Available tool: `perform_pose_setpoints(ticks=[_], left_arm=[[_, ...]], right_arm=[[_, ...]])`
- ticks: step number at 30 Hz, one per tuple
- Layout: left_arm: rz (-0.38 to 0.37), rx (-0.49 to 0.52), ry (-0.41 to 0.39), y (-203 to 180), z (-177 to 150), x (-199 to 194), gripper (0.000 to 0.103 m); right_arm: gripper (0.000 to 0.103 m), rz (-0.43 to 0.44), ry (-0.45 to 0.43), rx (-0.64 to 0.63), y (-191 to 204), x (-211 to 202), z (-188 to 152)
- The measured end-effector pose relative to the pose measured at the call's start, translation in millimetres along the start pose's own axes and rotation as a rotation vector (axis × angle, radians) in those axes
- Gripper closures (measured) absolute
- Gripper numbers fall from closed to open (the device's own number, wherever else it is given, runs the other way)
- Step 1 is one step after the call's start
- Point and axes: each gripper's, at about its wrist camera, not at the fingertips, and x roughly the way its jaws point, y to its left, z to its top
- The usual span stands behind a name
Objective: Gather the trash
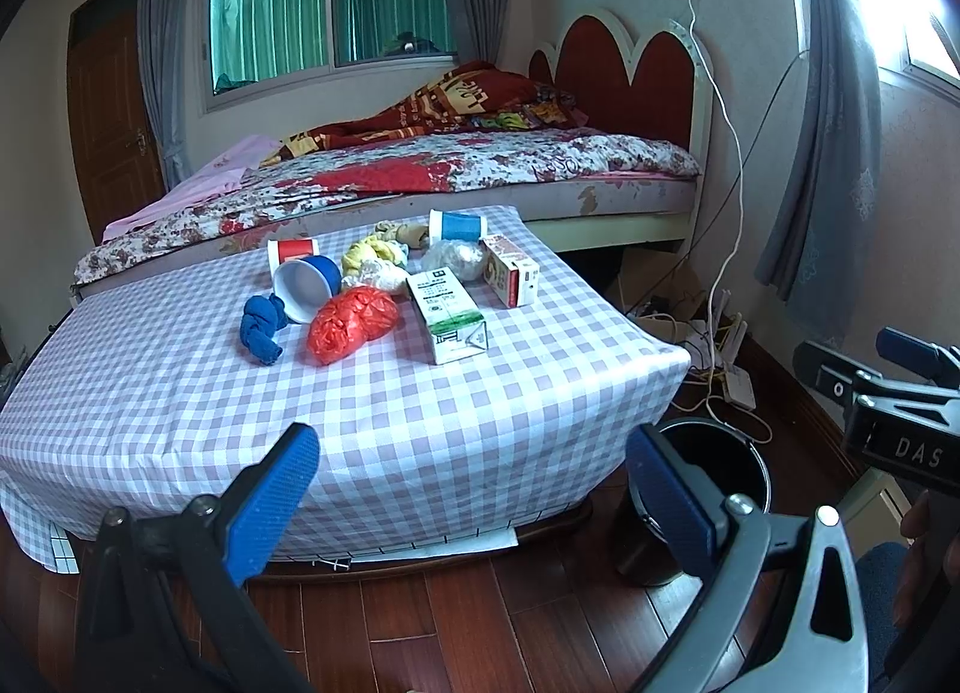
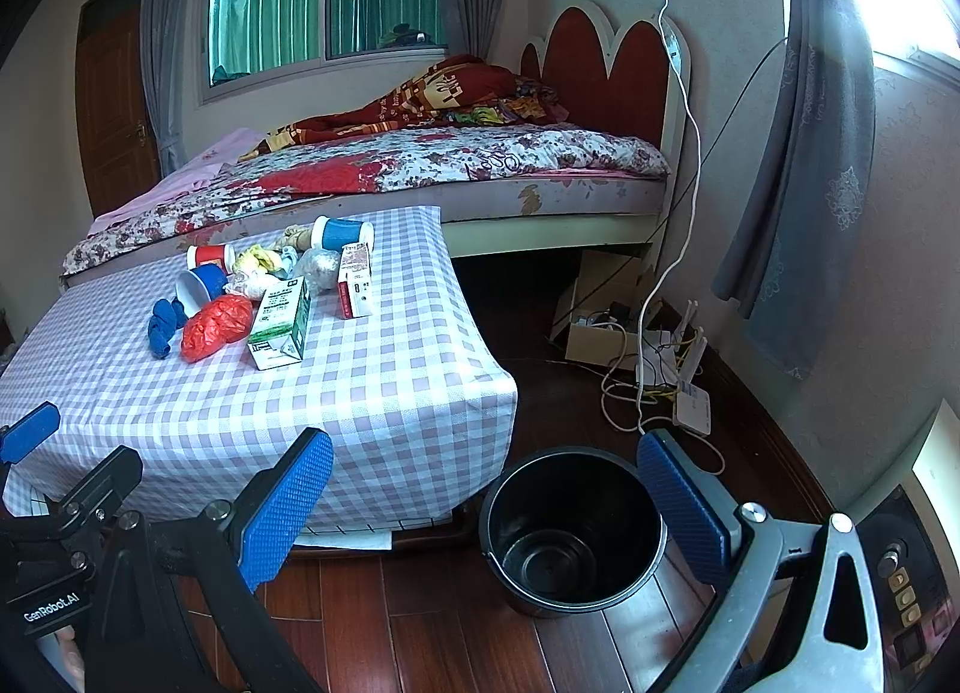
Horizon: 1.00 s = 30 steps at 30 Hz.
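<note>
The trash lies in a loose cluster toward the far side of the table [image 1: 420, 423], which wears a lilac-and-white checked cloth. Nearest the front of the cluster is a green-and-white carton [image 1: 447, 314] lying on its side with small printed text too fine to read; just left of it sits a crumpled red plastic bag [image 1: 351, 324], and left again a knotted blue cloth [image 1: 261, 328]. Behind these a blue cup [image 1: 307, 286] lies tipped with its white mouth forward, a red-banded cup [image 1: 293, 252] behind it. A yellow wad [image 1: 375, 255], a clear plastic ball [image 1: 453, 260], a red-and-white box [image 1: 510, 270] standing upright and a blue-banded cup [image 1: 457, 226] on its side fill the back, near the far right corner.

The near half of the cloth is bare down to the front edge. Off the near right corner, on the wooden floor [image 2: 432, 633], stands a black bin [image 2: 573, 531], open.

The left gripper [image 1: 474, 489] hangs before the front edge, fingers spread wide, holding nothing. The right gripper [image 2: 486, 504] is likewise spread and bare, above the bin. Its body reads "DAS" in the left view; the left one's reads "GenRobot.AI" in the right view.
</note>
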Motion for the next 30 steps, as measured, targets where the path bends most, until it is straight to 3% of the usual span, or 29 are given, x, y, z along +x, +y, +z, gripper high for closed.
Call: perform_pose_setpoints(ticks=[30], left_arm=[[-0.001,-0.001,0.000,0.4,3.8,-0.5,0.001]], right_arm=[[0.001,0.002,0.002,-0.003,2.6,1.9,-1.1]])
